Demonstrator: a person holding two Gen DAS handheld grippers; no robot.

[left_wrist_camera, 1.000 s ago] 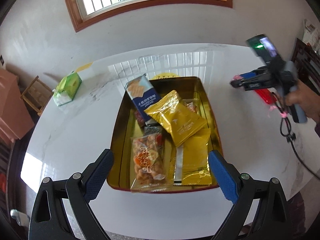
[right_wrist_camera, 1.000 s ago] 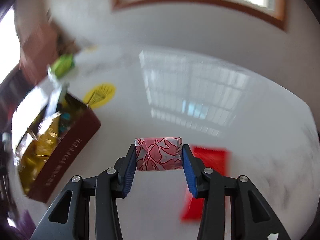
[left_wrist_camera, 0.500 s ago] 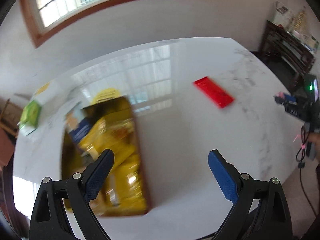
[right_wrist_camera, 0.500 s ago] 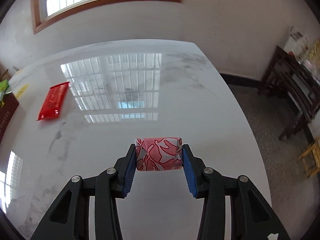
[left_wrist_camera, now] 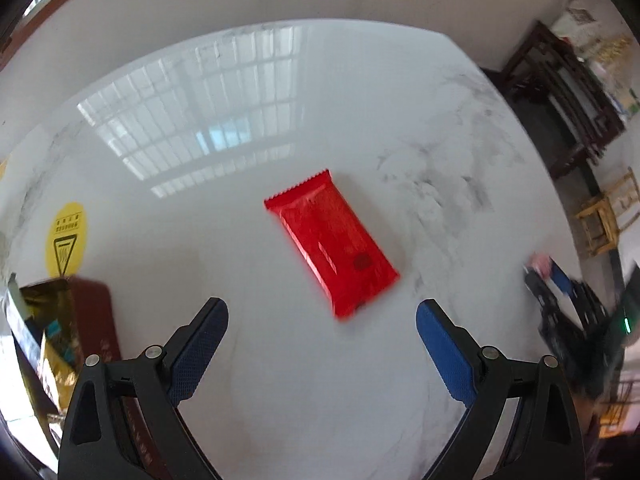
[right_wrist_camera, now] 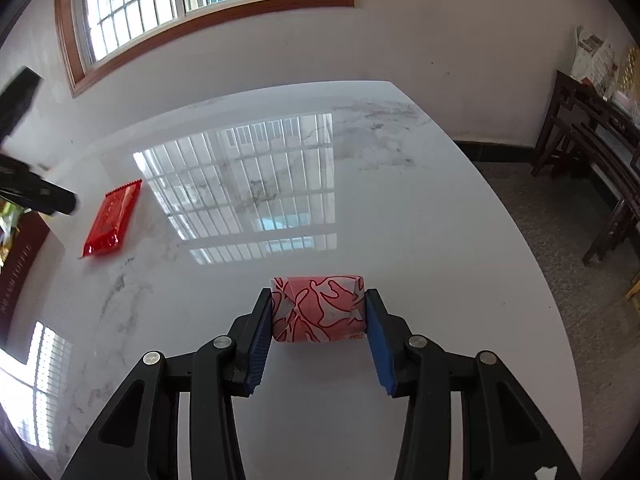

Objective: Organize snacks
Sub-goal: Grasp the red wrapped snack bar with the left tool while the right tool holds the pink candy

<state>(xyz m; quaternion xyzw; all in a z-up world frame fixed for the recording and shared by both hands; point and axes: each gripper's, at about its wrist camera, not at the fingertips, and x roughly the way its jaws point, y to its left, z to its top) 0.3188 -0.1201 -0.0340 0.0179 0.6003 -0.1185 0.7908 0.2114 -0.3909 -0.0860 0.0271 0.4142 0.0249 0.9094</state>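
Currently the right gripper (right_wrist_camera: pixel 318 322) clamps a pink patterned snack packet (right_wrist_camera: pixel 318 309) between its blue pads, above the white marble table (right_wrist_camera: pixel 400 220). Left gripper (left_wrist_camera: pixel 322 334) is wide open and empty, over the table, with the red snack packet (left_wrist_camera: pixel 334 246) lying flat just ahead. Snack tin (left_wrist_camera: pixel 92 320) sits at left.

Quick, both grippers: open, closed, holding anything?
Left gripper: open, empty, above the red packet.
Right gripper: closed on the pink patterned snack.
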